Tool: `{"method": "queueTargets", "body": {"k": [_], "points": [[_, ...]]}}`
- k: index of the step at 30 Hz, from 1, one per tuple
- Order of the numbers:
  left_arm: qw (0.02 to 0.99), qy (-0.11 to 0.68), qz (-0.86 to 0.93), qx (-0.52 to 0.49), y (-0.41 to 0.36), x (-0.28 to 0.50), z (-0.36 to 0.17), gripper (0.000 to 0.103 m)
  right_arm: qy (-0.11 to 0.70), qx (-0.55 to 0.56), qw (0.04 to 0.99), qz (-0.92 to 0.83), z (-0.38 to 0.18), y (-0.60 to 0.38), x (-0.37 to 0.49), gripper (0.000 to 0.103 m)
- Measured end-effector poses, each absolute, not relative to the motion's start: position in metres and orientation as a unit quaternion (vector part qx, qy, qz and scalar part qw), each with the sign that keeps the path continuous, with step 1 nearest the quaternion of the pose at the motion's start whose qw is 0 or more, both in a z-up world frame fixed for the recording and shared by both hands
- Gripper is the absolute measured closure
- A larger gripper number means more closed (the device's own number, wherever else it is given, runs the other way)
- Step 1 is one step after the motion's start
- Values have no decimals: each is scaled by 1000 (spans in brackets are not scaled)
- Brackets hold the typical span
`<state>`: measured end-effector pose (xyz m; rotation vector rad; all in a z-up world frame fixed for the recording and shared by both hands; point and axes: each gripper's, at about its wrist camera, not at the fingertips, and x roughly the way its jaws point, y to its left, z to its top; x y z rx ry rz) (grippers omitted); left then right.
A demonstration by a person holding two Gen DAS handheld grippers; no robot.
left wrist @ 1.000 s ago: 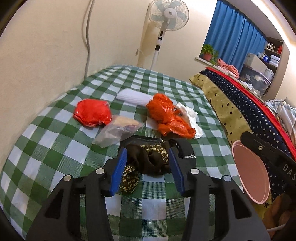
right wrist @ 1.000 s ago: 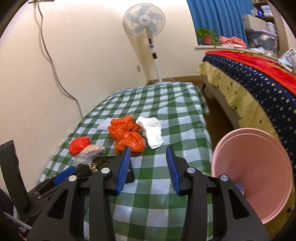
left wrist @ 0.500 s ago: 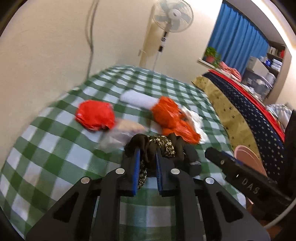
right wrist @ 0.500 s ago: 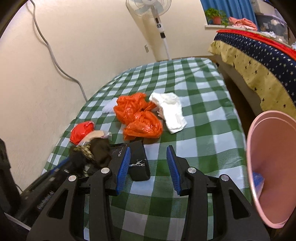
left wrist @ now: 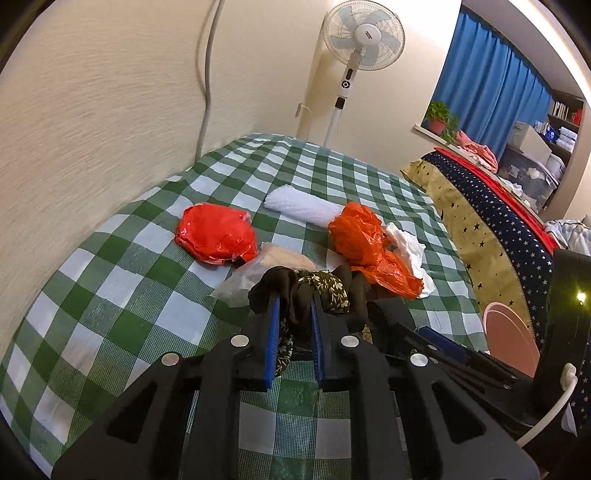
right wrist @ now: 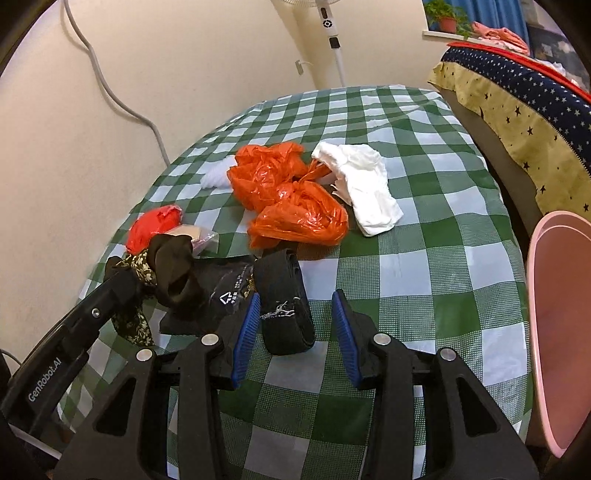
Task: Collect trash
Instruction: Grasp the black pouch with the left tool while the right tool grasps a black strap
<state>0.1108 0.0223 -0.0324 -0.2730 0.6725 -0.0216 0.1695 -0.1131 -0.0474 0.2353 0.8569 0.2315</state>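
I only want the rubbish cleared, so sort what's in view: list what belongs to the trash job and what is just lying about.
Part of the job:
- dark floral cloth, pinched in the left gripper
- black band, between the right gripper jaws, which have just been closing
- orange bags
- red bag
- white tissue
- pink bin

Just lying about:
- fan
- potted plant
- starred bedspread

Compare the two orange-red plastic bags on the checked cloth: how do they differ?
The red bag is a compact, rounded bundle lying nearer the wall; the orange bag is looser, more spread out and paler. The orange bag touches the white cloth; the red bag touches a clear bag. Both are crumpled plastic, ungripped.
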Motion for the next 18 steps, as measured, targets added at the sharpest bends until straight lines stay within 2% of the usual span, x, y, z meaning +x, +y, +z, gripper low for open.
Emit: {"method": "queueTargets", "body": {"k": [2, 5, 6, 9, 18], "points": [[935, 328, -12, -135, 22, 111, -32, 88, 414, 113, 895, 119, -47, -112, 169, 79], [935, 327, -11, -134, 22, 111, -32, 88, 411, 108, 896, 126, -44, -111, 166, 84], [936, 326, -10, -134, 22, 110, -32, 88, 409, 106, 897, 132, -42, -111, 164, 94], [937, 322, -9, -133, 22, 109, -29, 88, 398, 94, 903, 133, -33, -110, 158, 98], [941, 314, -11, -128, 21, 97, -22, 88, 377, 91, 913, 125, -14, -126, 137, 98]]}}
